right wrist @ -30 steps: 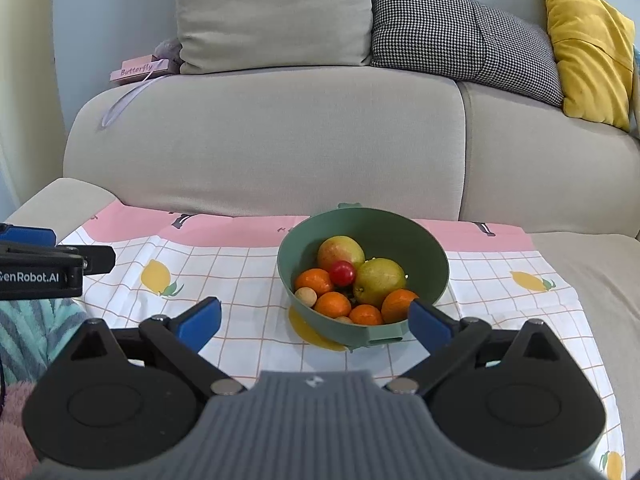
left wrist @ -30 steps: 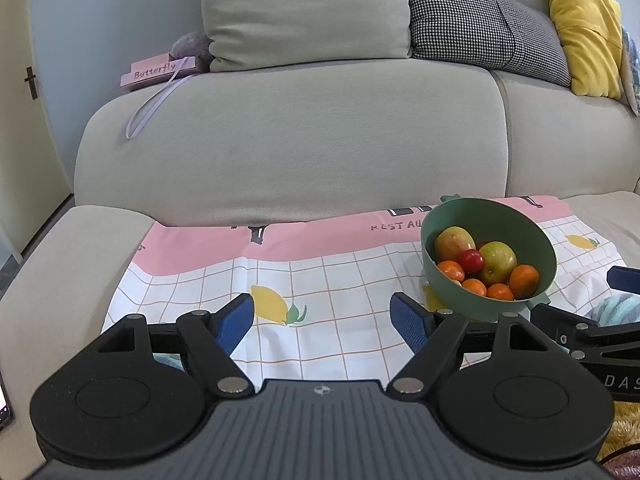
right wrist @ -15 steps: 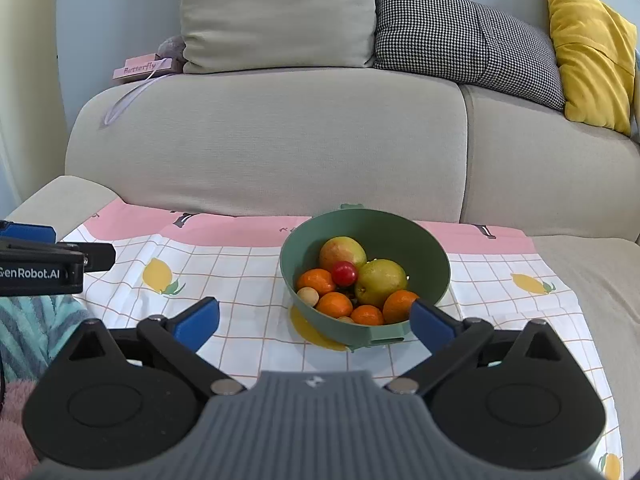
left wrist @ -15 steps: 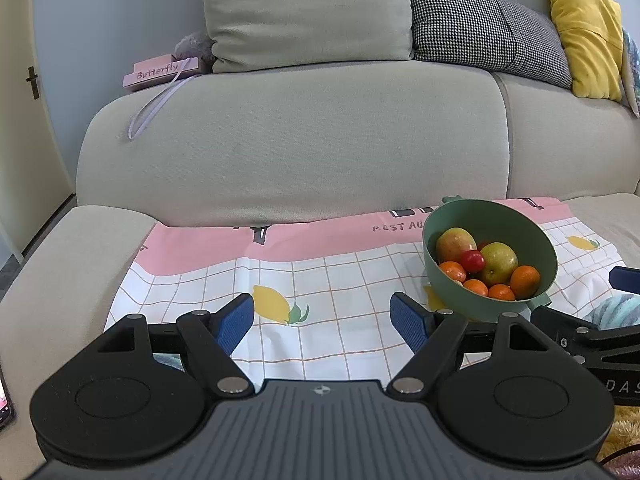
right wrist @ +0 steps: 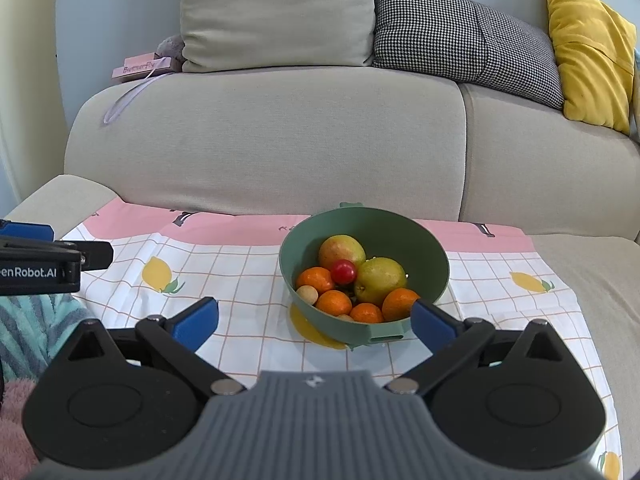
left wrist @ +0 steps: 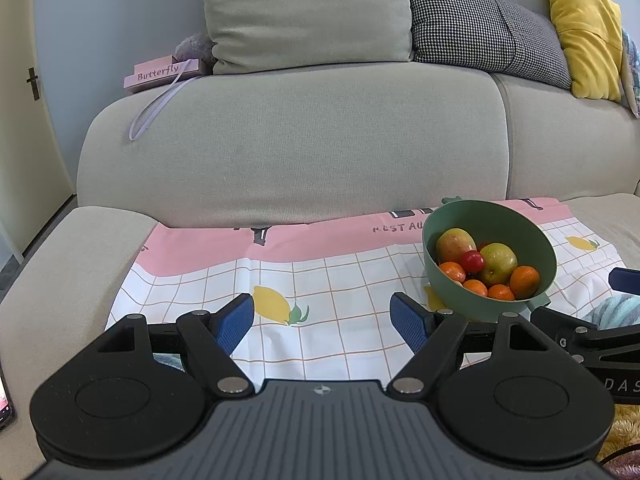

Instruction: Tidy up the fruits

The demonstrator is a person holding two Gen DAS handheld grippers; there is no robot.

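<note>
Grippers: right gripper (right wrist: 314,322) spread wide, empty, low over the checked cloth (right wrist: 240,320) just short of the bowl (right wrist: 420,240); left gripper (left wrist: 322,316) likewise parted and empty, off to the bowl's left over bare cloth. Fruit: all visible pieces, namely two mangoes (right wrist: 378,278), several oranges (right wrist: 334,302) and a small red fruit (right wrist: 343,272), lie gathered in the green bowl on the sofa (right wrist: 280,140) seat. Status: none seen loose, which suits either a finished gathering or fruit awaiting sorting out.
</note>
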